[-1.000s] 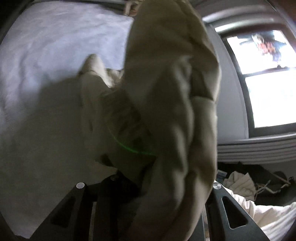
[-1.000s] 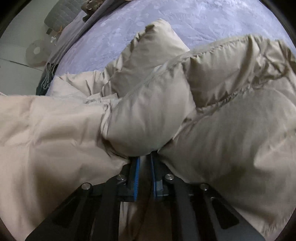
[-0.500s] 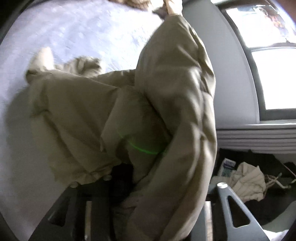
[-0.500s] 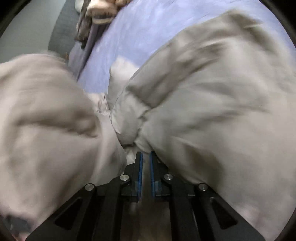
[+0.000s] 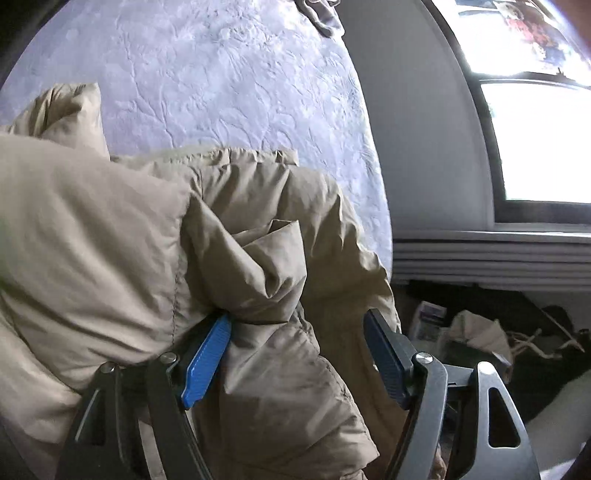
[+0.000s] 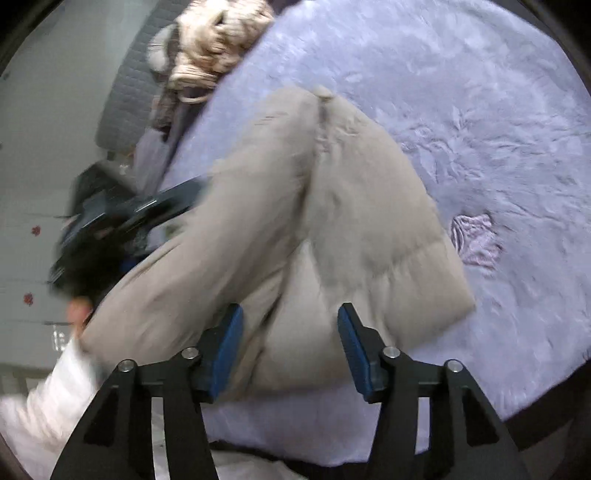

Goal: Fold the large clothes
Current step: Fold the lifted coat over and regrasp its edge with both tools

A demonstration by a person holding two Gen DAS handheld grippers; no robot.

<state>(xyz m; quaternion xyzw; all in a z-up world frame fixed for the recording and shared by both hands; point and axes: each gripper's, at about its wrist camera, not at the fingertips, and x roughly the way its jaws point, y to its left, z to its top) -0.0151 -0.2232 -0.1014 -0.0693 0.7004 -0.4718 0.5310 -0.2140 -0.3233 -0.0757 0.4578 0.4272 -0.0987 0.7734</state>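
Puffer jacket (image 6: pixel 295 206) heaped on bed (image 6: pixel 480 110); left claw (image 5: pixel 295 354), right claw (image 6: pixel 290 347) both apart; right view blurred.

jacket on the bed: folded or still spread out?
Folded. The jacket lies on the bed as a compact doubled-over bundle; both grippers are open.

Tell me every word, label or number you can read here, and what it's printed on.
No text can be read in either view.
The small box on the floor under the window carries print, too small to read.
The colourful picture in the window is too bright and blurred.
The beige puffer jacket shows no label.
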